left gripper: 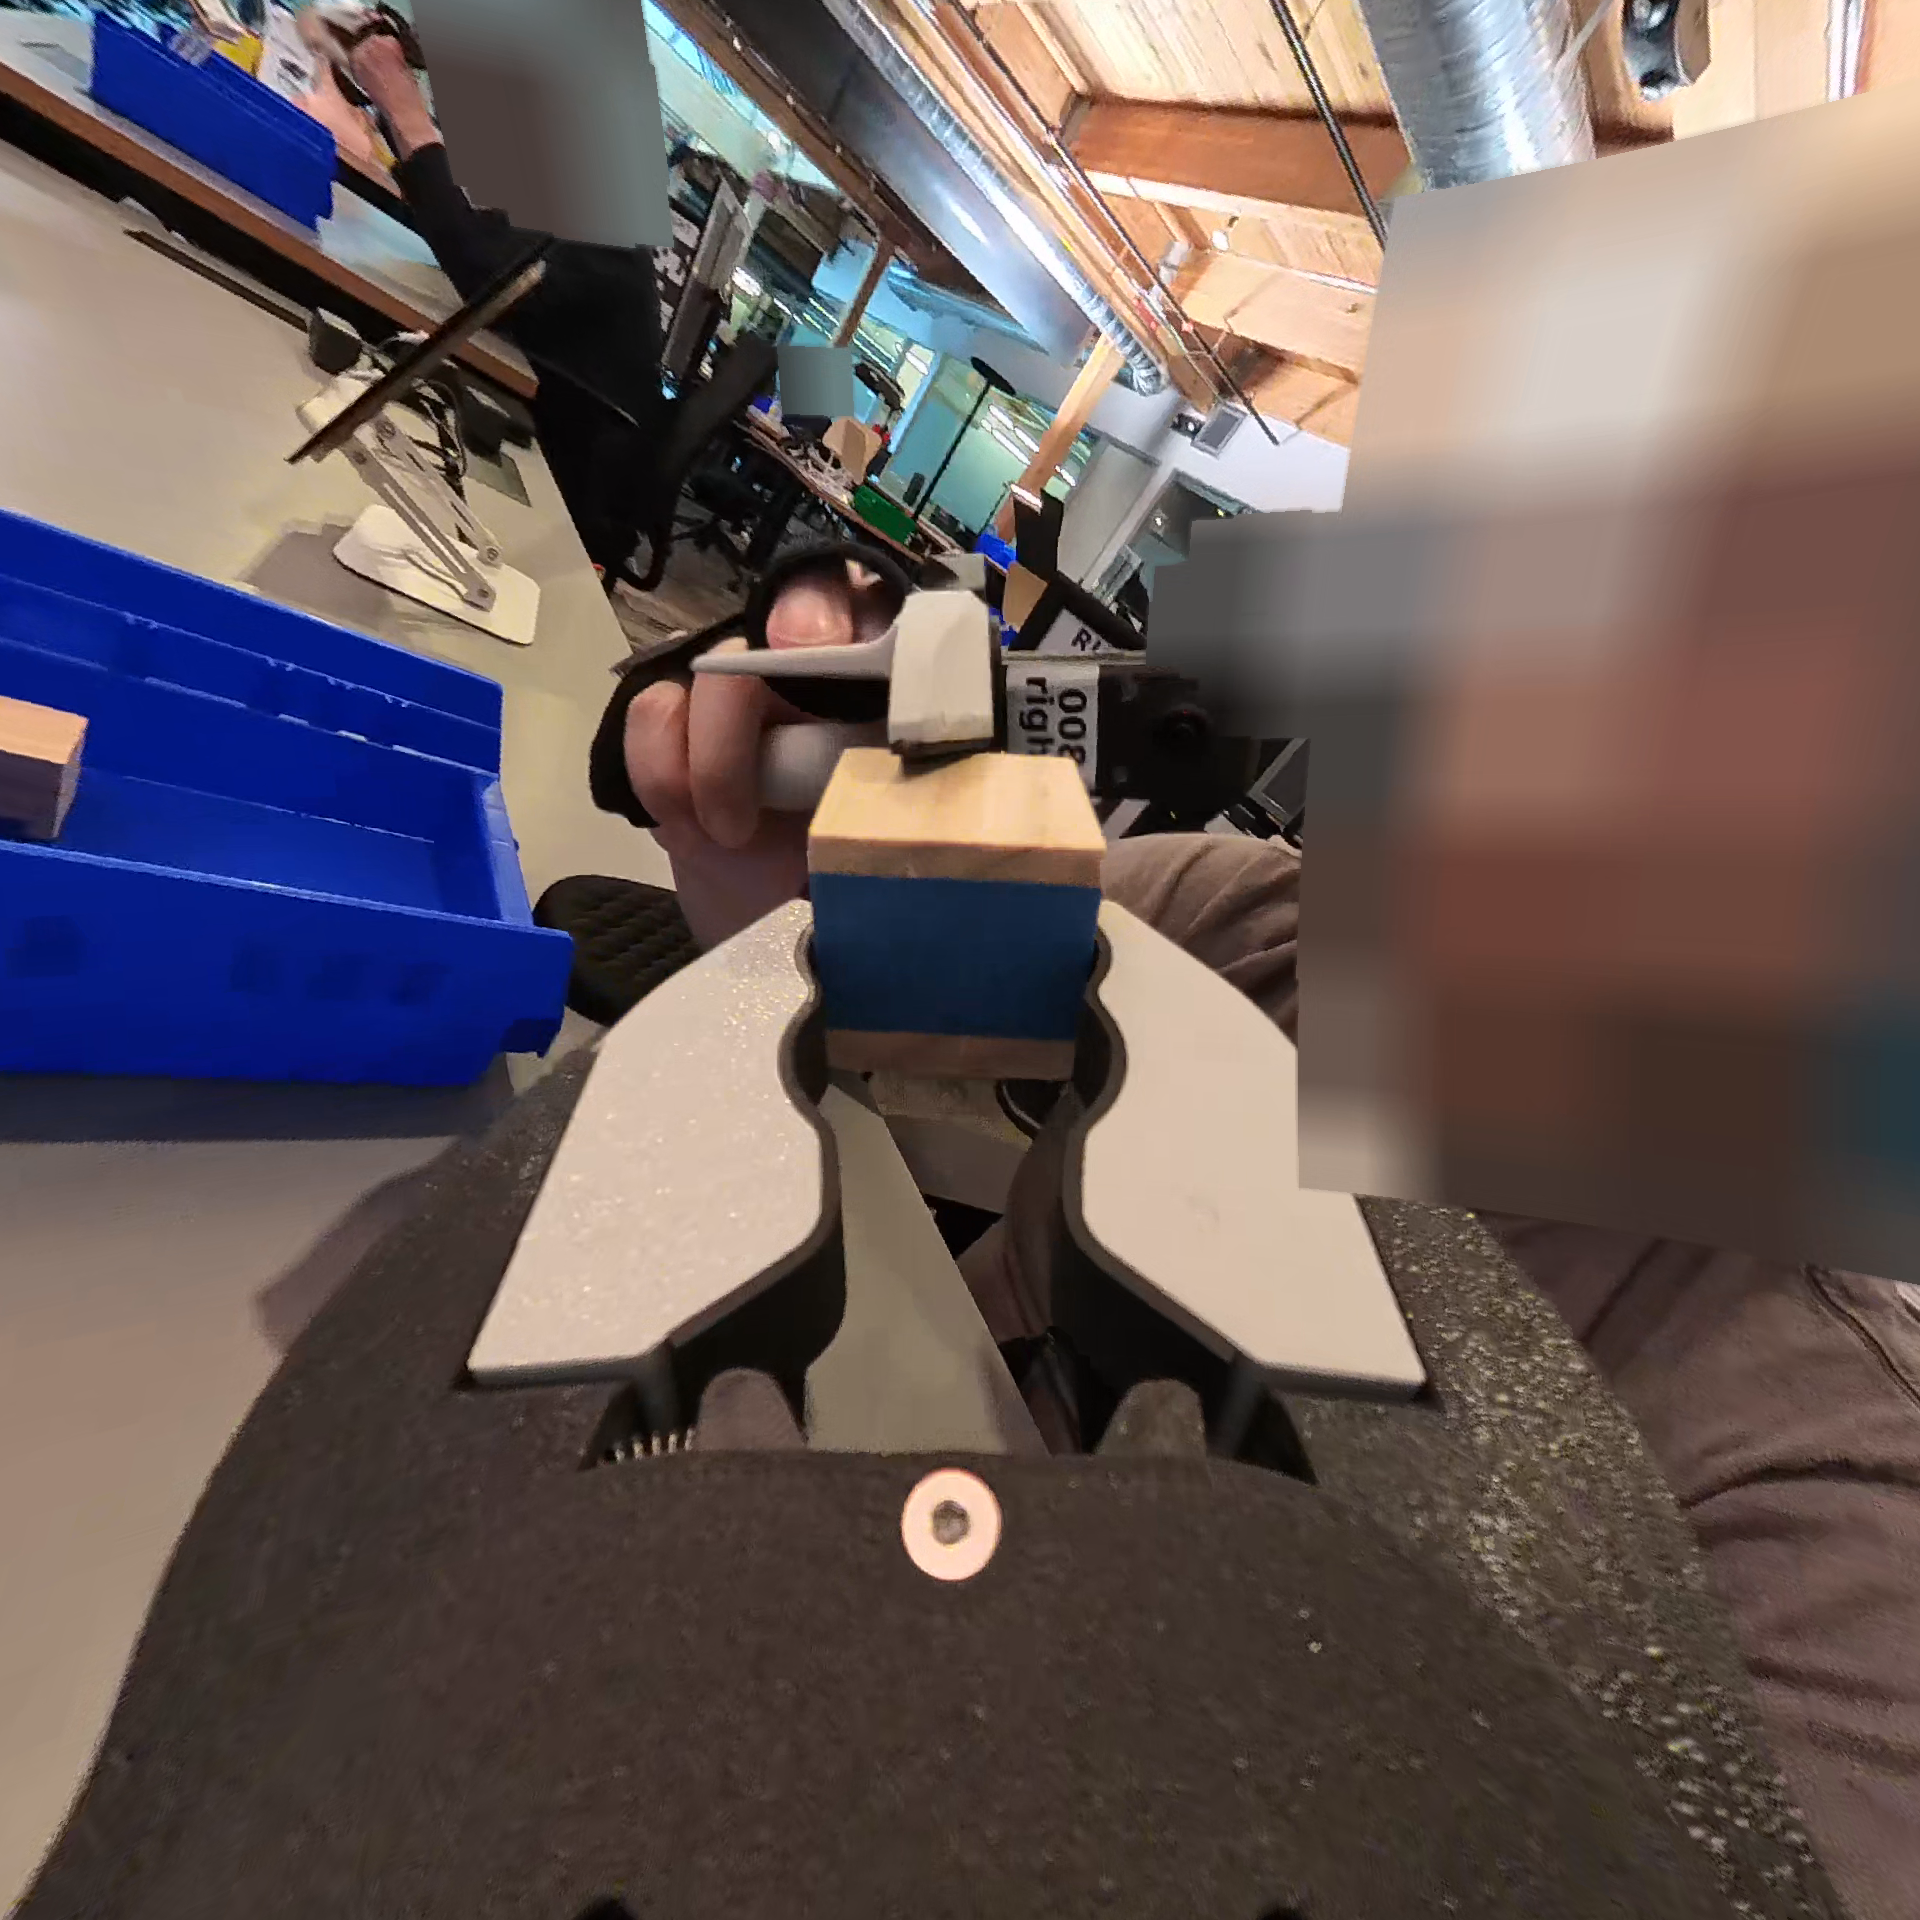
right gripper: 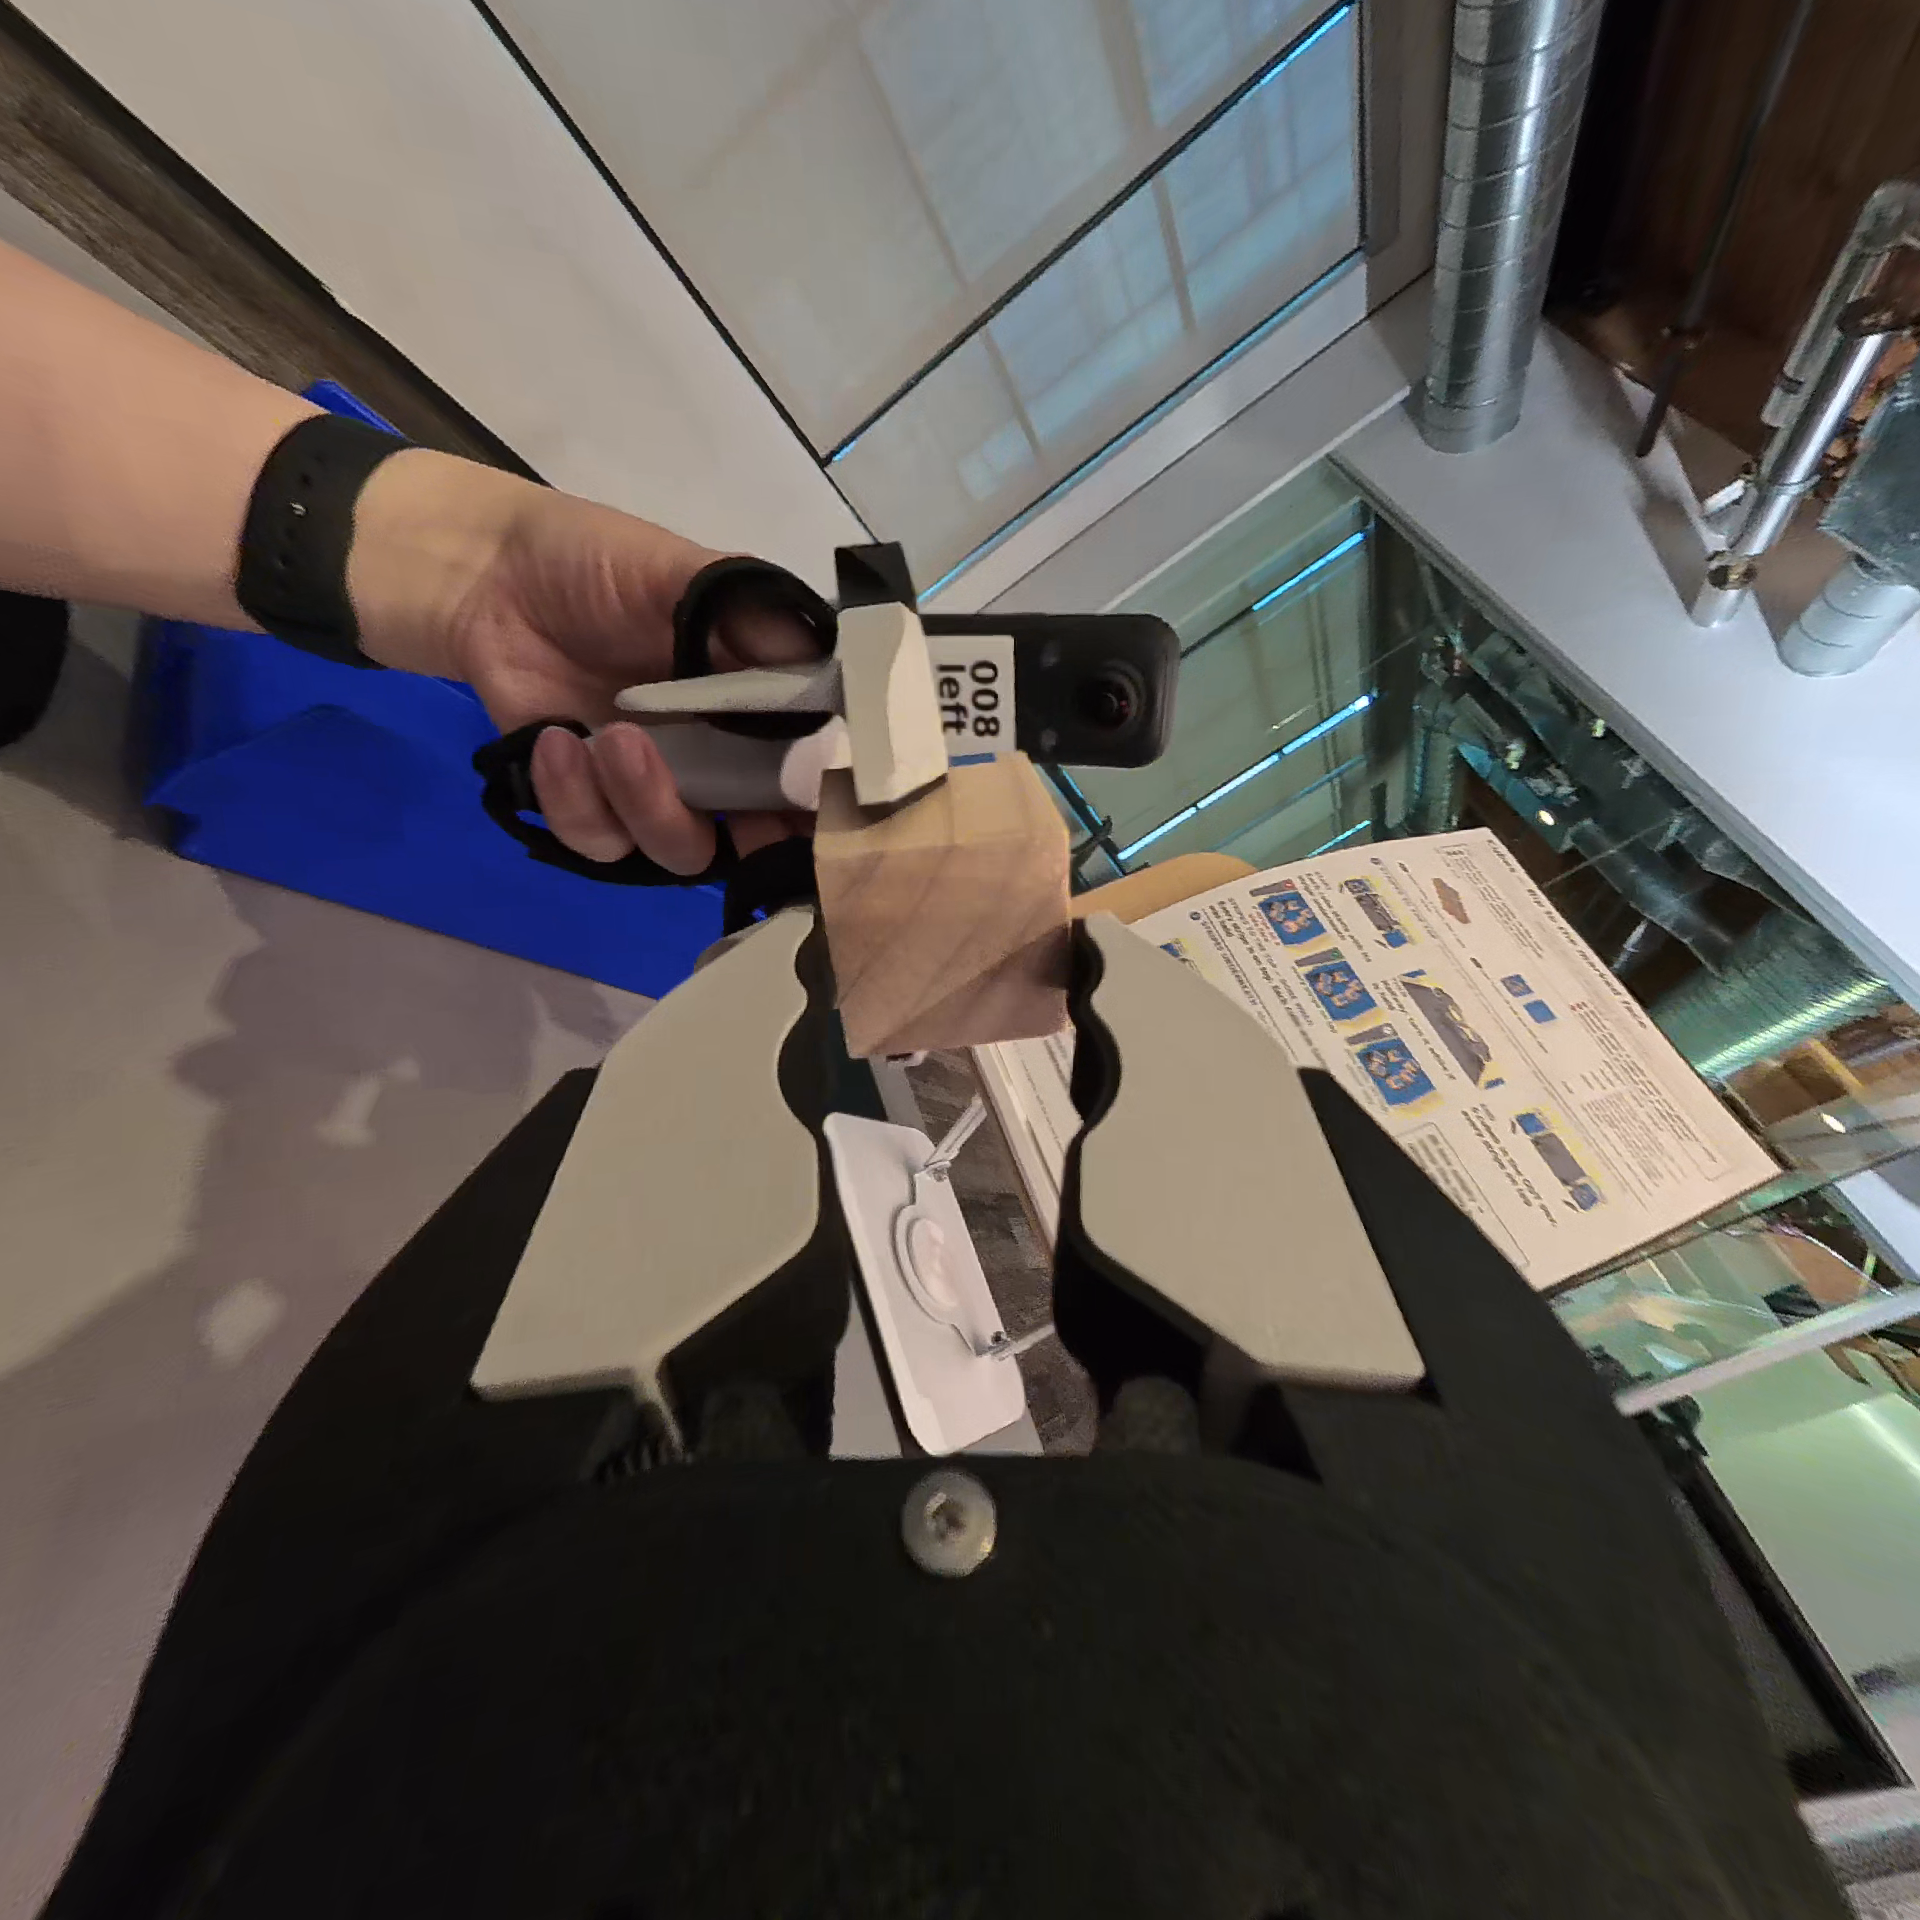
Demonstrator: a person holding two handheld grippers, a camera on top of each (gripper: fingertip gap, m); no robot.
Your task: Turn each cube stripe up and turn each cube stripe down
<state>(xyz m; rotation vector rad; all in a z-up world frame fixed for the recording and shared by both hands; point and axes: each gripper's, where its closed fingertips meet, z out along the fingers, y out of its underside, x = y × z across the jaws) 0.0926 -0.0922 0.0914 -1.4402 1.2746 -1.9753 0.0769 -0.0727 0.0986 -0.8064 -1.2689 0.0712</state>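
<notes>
One blue-striped cube (left gripper: 954,935) pinched between both hand-held grippers, left (left gripper: 951,971) and right (right gripper: 951,977), fingertips on opposite faces.

Open-plan workshop: exposed timber ceiling (left gripper: 1226,135), metal ducts (right gripper: 1496,208), blue bins (left gripper: 260,831).

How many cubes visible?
2. One cube is held in the air between both claws, left claw and right claw gripping it. A second cube sits in the blue bin. More may be hidden.
</notes>
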